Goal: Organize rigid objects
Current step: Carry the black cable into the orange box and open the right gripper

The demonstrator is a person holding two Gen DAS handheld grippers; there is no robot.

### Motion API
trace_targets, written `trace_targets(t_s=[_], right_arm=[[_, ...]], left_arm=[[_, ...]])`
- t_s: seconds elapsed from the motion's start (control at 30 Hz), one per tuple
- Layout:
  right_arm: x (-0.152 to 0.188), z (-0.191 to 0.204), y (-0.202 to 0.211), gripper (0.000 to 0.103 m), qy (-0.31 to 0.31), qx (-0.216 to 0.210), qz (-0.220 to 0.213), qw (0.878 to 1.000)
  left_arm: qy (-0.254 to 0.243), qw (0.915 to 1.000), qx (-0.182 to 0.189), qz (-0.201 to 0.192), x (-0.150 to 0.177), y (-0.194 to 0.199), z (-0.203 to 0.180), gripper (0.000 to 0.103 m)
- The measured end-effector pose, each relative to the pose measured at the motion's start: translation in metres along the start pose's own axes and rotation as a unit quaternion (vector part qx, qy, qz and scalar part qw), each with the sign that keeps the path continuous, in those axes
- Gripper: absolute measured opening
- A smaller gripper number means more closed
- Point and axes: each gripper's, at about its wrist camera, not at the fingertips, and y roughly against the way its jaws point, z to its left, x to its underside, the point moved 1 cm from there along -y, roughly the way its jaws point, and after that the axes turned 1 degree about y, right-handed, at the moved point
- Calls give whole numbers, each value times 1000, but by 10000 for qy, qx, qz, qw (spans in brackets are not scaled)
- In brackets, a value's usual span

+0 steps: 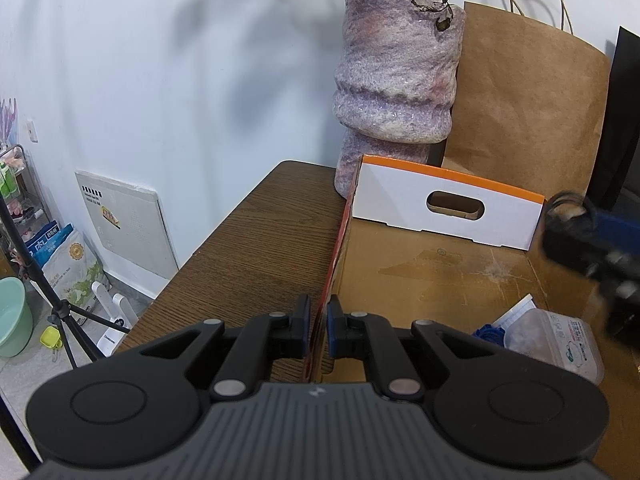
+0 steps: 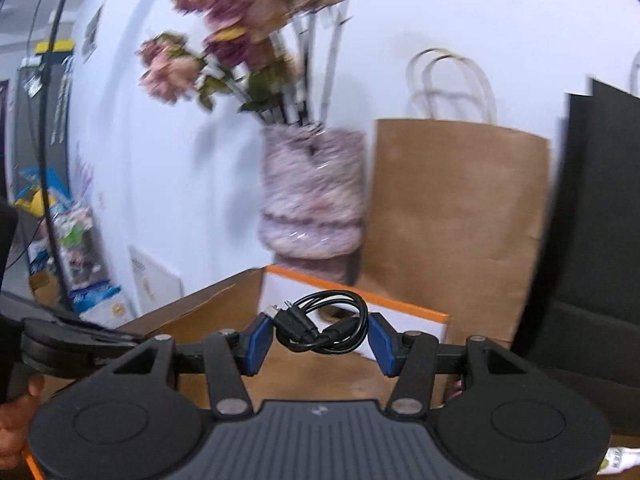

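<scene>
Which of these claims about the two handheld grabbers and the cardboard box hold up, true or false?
1. The left gripper has its jaws clamped on the side wall of the cardboard box. True.
2. The right gripper carries a spoon. False: a coiled black cable sits between its jaws.
3. The box holds nothing. False: a clear plastic container lies in it, with something blue beside it.
4. A purple vase stands behind the box, beside a brown paper bag. True.
5. The box rests on a glass table. False: it rests on a dark wood-grain table.
</scene>
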Motion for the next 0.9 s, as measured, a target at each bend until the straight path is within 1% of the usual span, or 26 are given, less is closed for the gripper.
trace_targets(t_s=[0.1,0.23,0.33,0.43,0.6,0.67,0.9], right_arm=[[1,9,-8,51,260,15,248,9994],[4,8,-13,51,219,-128,373,9990],[8,11,-18,51,333,-175,519,9979],[9,12,-15,52,382,-201,495,9978],[14,15,-17,52,502,-211,634,9965],[14,14,-16,52,483,-205,629,9966],[17,16,-15,52,547,-116,666,9962]], left_arm=[[-19,10000,-2,-27,0,0,-1,9],[-16,10000,-6,-30,1,1,-1,9],[-27,10000,-4,-39,1,1,-2,9],[-21,10000,2,-39,1,1,-2,9],[-25,10000,0,-50,2,2,-2,9],[-21,10000,1,-48,2,1,-2,9],[-26,10000,-1,-53,2,1,-2,9]])
